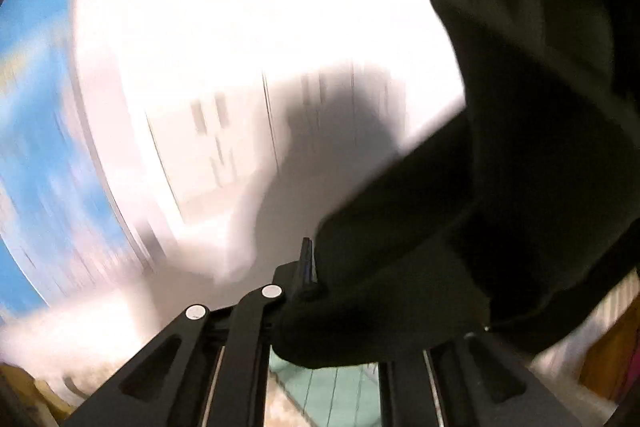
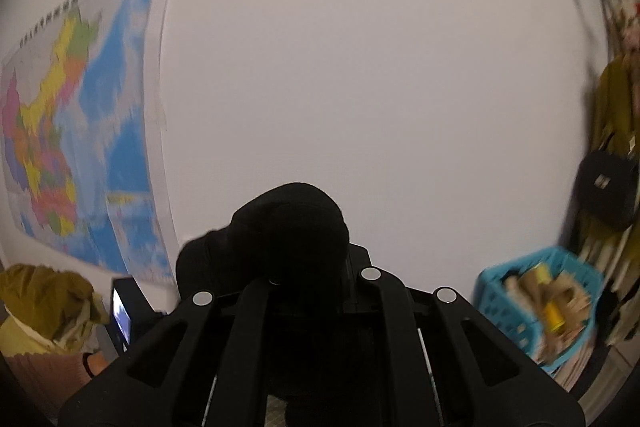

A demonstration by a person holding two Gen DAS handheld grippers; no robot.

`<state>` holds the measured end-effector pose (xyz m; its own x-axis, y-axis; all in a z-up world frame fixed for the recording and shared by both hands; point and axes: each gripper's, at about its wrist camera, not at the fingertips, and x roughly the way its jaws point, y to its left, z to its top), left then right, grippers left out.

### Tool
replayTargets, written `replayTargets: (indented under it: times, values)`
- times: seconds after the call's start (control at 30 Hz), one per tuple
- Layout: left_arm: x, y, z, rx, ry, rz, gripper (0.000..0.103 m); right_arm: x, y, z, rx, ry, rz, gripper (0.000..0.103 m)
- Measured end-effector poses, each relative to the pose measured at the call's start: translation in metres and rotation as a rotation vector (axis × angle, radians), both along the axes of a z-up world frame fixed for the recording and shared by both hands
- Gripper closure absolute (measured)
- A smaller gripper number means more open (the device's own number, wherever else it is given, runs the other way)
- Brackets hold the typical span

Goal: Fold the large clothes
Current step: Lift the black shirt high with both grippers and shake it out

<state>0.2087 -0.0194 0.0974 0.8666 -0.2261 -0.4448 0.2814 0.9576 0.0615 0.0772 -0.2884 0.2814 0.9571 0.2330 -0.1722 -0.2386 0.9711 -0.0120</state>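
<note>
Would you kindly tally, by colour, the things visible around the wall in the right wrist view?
Black: 2, the garment bunched in the right claw, and a bag.
Blue: 2, the wall map and a basket.
Olive: 1, a cloth heap.
Total: 5.

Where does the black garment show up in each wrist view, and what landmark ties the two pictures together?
Left wrist: black garment fills the right side and drapes down over the left gripper.
Right wrist: it is bunched at bottom centre, over the right gripper.
Shared landmark: the wall map, a blurred blue strip at far left.
</note>
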Motion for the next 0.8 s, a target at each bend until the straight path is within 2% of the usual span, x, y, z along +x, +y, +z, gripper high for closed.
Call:
replayTargets:
  times: [0.1, 0.17, 0.23, 0.3, 0.4, 0.43, 0.5, 0.57, 0.63, 0.67, 0.8]
  values:
    - [-0.017, 0.01, 0.059, -0.05, -0.115, 0.039, 0.095, -0.047, -0.015, 0.04, 0.003, -0.116, -0.038, 0.097]
    - [-0.042, 0.024, 0.105, -0.097, -0.22, 0.07, 0.095, -0.08, -0.024, 0.064, 0.012, -0.178, -0.049, 0.097]
    - [-0.066, 0.04, 0.137, -0.127, -0.285, 0.088, 0.094, -0.11, -0.03, 0.082, 0.003, -0.223, -0.055, 0.097]
    - [-0.102, 0.061, 0.168, -0.151, -0.368, 0.11, 0.094, -0.134, -0.032, 0.093, -0.001, -0.244, -0.05, 0.097]
    - [-0.161, 0.085, 0.204, -0.139, -0.493, 0.173, 0.094, -0.177, -0.036, 0.103, 0.028, -0.278, 0.01, 0.097]
    - [-0.194, 0.079, 0.213, -0.134, -0.523, 0.187, 0.094, -0.188, -0.037, 0.104, 0.04, -0.284, 0.035, 0.097]
    - [-0.271, 0.097, 0.225, -0.122, -0.574, 0.205, 0.093, -0.207, -0.034, 0.101, 0.055, -0.296, 0.085, 0.097]
    - [-0.32, 0.104, 0.234, -0.07, -0.615, 0.239, 0.093, -0.228, -0.028, 0.098, 0.066, -0.304, 0.151, 0.097]
    - [-0.351, 0.09, 0.234, -0.017, -0.632, 0.28, 0.092, -0.242, -0.023, 0.087, 0.092, -0.287, 0.228, 0.097]
    - [-0.376, 0.1, 0.232, 0.021, -0.628, 0.311, 0.092, -0.247, -0.02, 0.081, 0.108, -0.275, 0.27, 0.097]
    - [-0.427, 0.113, 0.22, 0.109, -0.582, 0.397, 0.092, -0.253, 0.002, 0.058, 0.119, -0.231, 0.425, 0.097]
